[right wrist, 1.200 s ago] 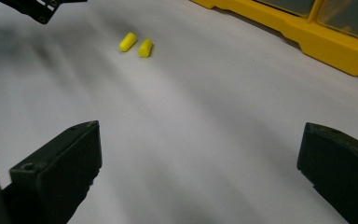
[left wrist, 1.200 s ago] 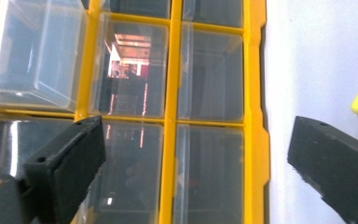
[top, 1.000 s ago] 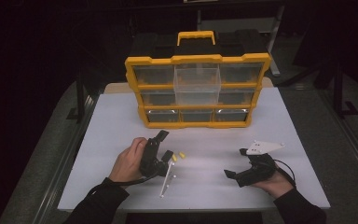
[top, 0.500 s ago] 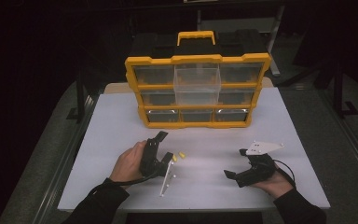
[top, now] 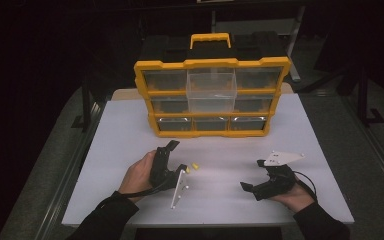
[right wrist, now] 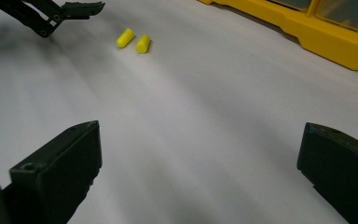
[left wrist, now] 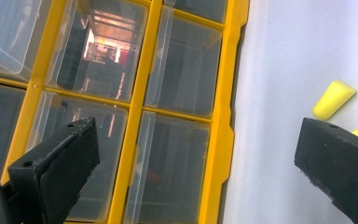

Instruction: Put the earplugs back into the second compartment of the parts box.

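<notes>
now the left gripper (top: 172,162) has tipped onto its side since a second ago, its jaws spread wide and empty, closing in on the two yellow earplugs (top: 194,166) lying on the white table (top: 130,135) just beside it. they haven't shifted. the right gripper (top: 260,189) rests well apart, jaws also apart. judging by this, a pickup is about to begin, with the yellow organizer (top: 212,97) behind as the likely destination.
</notes>
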Demonstrator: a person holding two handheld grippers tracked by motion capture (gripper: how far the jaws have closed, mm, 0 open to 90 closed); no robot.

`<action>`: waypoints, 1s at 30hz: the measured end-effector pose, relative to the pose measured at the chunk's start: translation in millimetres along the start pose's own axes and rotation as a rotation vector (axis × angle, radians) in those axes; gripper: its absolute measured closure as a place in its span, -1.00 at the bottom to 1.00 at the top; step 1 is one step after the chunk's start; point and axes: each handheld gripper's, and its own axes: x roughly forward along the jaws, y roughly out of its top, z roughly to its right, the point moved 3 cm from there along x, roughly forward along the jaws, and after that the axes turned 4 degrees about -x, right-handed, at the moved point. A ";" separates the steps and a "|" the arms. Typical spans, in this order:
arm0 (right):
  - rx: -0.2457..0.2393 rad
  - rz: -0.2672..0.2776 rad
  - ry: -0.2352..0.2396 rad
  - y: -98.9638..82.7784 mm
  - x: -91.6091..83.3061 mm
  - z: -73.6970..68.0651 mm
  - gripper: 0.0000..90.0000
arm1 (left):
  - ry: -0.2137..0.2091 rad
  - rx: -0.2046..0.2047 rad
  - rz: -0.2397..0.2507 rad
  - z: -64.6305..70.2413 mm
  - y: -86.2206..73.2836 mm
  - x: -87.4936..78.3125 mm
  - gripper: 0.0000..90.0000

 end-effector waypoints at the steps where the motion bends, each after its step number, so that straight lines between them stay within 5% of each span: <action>1: 0.002 0.001 0.000 -0.1 -0.1 0.0 -1.00 | 0.000 -0.013 0.001 -0.3 -0.1 0.0 -1.00; 18: -0.001 -0.001 0.001 -0.4 -0.3 -0.7 -1.00 | -0.073 -0.247 0.020 -6.5 -1.8 1.6 -1.00; 30: -0.003 -0.001 -0.001 -0.3 -0.8 -0.8 -1.00 | -0.126 -0.353 0.016 -8.7 -3.3 2.9 -1.00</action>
